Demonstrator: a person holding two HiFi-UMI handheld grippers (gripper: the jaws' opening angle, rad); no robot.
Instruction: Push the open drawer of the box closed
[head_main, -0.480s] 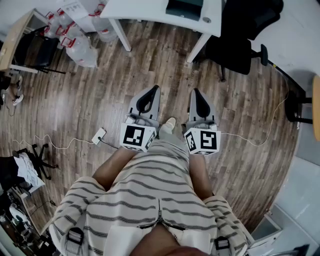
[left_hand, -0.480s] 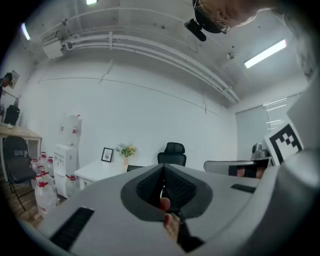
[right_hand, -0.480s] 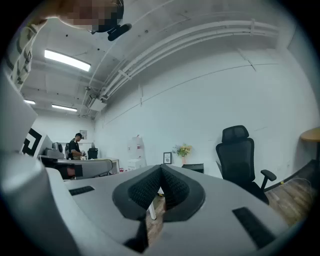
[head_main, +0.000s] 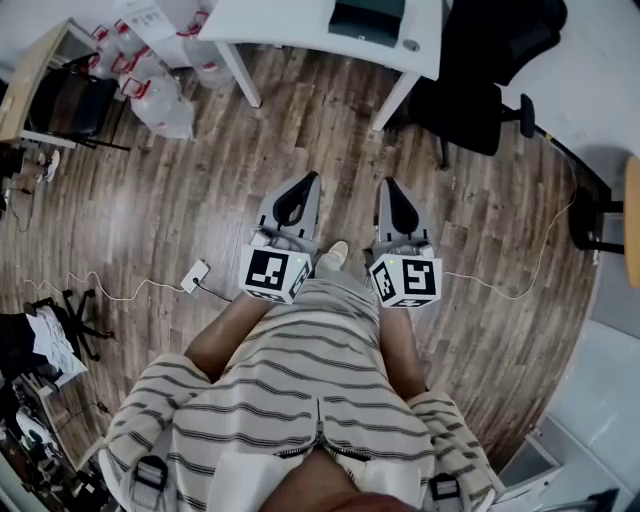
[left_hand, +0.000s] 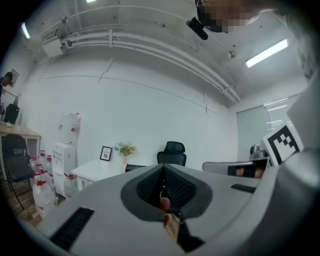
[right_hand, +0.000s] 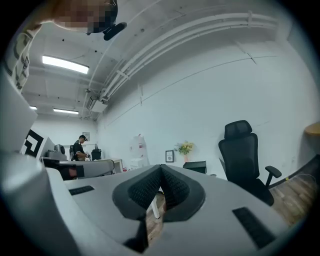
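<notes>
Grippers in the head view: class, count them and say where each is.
2. The left gripper is left of the person's shoe, the right gripper right of it, both above the wooden floor. None seems hidden.

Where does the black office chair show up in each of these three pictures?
Head view: the black office chair sits upper right, beside the white table.
Left gripper view: chair at centre, against the far wall.
Right gripper view: chair right of centre.
Shared landmark: the dark box on that table, next to the chair.

support: wood floor (head_main: 200, 170) | on it: water jugs (head_main: 160, 95), plug block (head_main: 196, 275), black chair (head_main: 470, 100), white table (head_main: 300, 20)
</notes>
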